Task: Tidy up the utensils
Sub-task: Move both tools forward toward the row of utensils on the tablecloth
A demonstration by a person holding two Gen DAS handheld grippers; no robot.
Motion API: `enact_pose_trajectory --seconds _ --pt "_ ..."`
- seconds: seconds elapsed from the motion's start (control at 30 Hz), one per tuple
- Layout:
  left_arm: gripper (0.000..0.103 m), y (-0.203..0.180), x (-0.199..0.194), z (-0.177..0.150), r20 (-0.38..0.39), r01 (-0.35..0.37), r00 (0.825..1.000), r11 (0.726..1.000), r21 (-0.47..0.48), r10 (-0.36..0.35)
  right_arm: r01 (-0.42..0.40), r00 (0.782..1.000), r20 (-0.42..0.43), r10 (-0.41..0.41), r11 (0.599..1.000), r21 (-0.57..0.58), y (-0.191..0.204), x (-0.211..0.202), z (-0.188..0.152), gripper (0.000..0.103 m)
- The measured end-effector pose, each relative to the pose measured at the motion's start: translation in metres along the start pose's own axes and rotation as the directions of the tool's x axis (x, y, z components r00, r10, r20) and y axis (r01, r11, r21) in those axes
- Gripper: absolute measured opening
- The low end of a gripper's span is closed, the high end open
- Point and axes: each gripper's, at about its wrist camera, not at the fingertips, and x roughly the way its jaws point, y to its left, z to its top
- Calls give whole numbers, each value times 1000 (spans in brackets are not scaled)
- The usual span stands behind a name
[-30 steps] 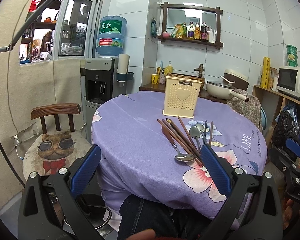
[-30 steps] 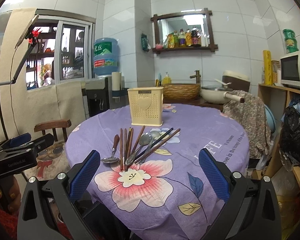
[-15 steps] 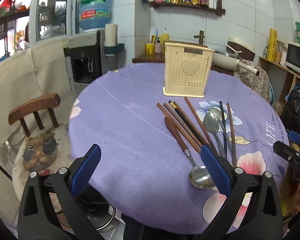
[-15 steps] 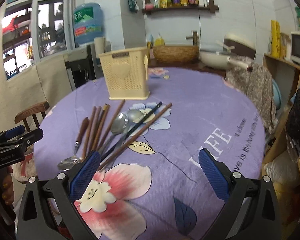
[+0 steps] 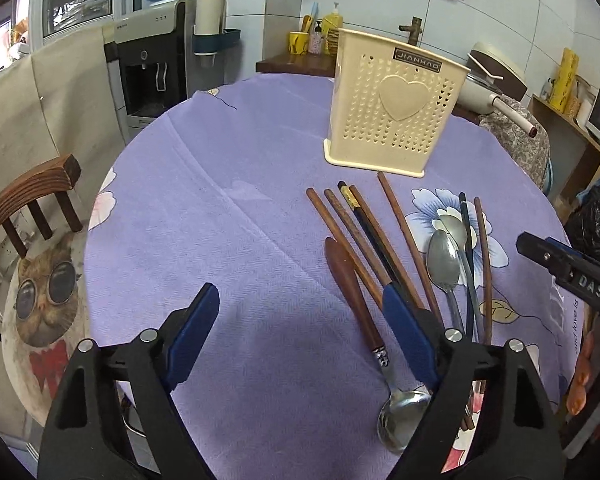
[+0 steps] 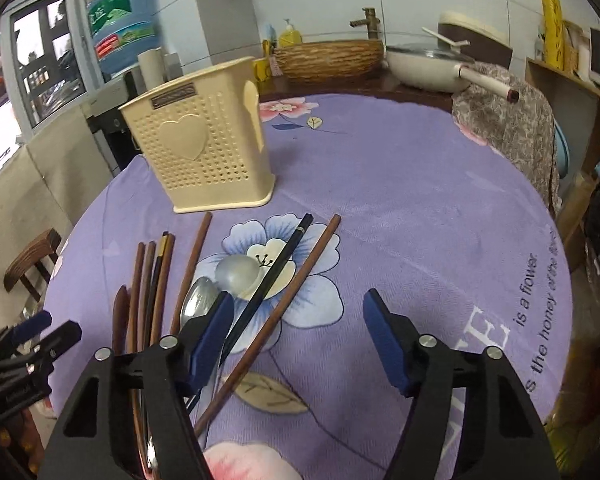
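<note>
Here chopsticks and spoons lie lengthwise toward the holder, both jaws narrowing, empty.

Utensil holder reads "JIANHAO"; tablecloth perhaps "is a flower".

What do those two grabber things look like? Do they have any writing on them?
Both are the same: the left gripper and right gripper have chunky black plastic frames with triangular cut-outs and shiny silver rivets. Their fingers wear flat dark-blue pads. In the left view, white letters "DAS" show on the side of the right gripper. No cables show.
</note>
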Motion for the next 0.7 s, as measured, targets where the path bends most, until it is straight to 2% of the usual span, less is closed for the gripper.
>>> enact_pose_trajectory --seconds 0.17,0.27,0.57,0.7 --pt "83 -1 7 2 5 -13 1000 1000 -4 13 6 997 -73 0 997 80 -11 32 15 49" --pt "83 -1 8 3 12 -27 1000 1000 8 27 20 996 -87 -10 993 113 -16 45 24 46" --pt "83 -5 10 0 14 -49 999 998 47 49 62 988 -148 -48 994 90 -12 73 32 37" --pt "83 -5 12 -1 6 -43 999 998 44 43 71 989 -136 -61 995 70 -11 77 35 36"
